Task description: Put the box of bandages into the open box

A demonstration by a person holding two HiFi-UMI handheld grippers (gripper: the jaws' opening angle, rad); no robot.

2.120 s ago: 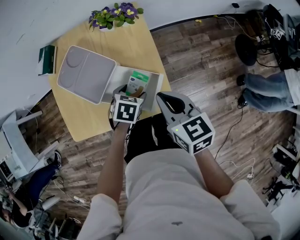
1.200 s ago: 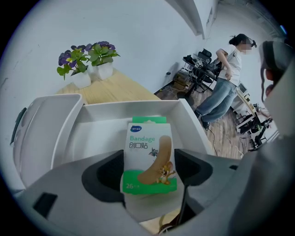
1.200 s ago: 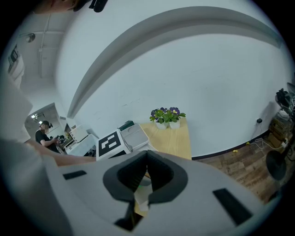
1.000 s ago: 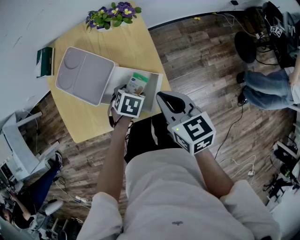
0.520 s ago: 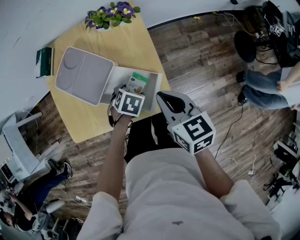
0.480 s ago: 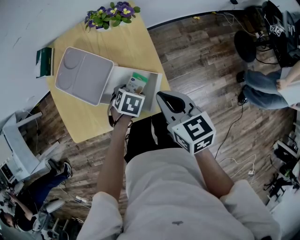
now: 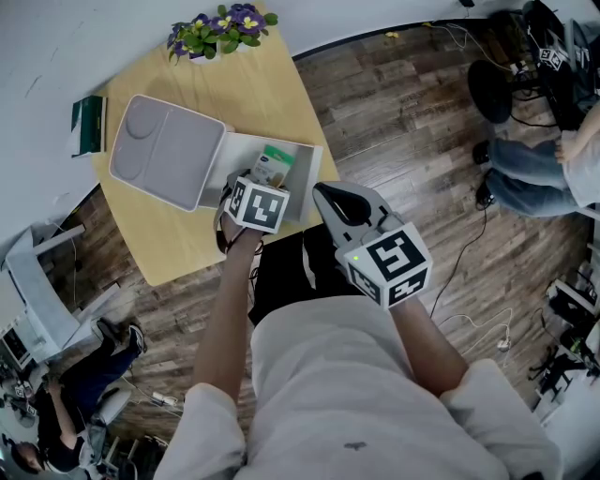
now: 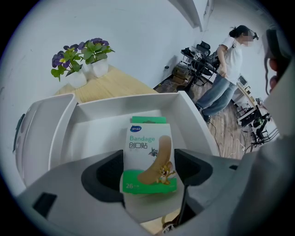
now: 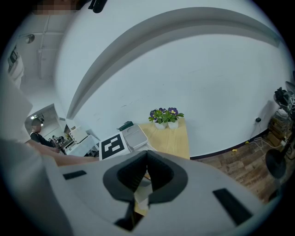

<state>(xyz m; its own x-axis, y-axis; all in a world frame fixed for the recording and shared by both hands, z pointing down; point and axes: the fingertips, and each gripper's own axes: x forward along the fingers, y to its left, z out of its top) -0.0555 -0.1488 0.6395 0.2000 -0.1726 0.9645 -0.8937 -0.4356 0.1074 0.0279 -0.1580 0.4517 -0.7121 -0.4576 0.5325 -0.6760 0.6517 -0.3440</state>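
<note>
The box of bandages (image 8: 148, 157), white and green with a cartoon plaster, sits between my left gripper's (image 8: 150, 171) jaws, which press on its two sides. It hangs over the inside of the open white box (image 8: 115, 104). From the head view, the bandage box (image 7: 275, 166) shows just beyond the left gripper (image 7: 263, 185), over the open box (image 7: 310, 178), whose lid (image 7: 164, 150) lies folded back to the left. My right gripper (image 7: 324, 193) hovers off the table's near corner, to the right of the open box. Its jaws (image 9: 146, 154) are shut with nothing between them.
The open box lies on a small wooden table (image 7: 258, 89). A pot of purple flowers (image 7: 217, 26) stands at its far edge and a green book (image 7: 88, 112) lies at the far left. A person (image 7: 539, 173) stands on the wood floor at the right, near office chairs.
My left gripper has moved a little forward and up over the open box, still with the bandage box in it. The right gripper has stayed where it was.
</note>
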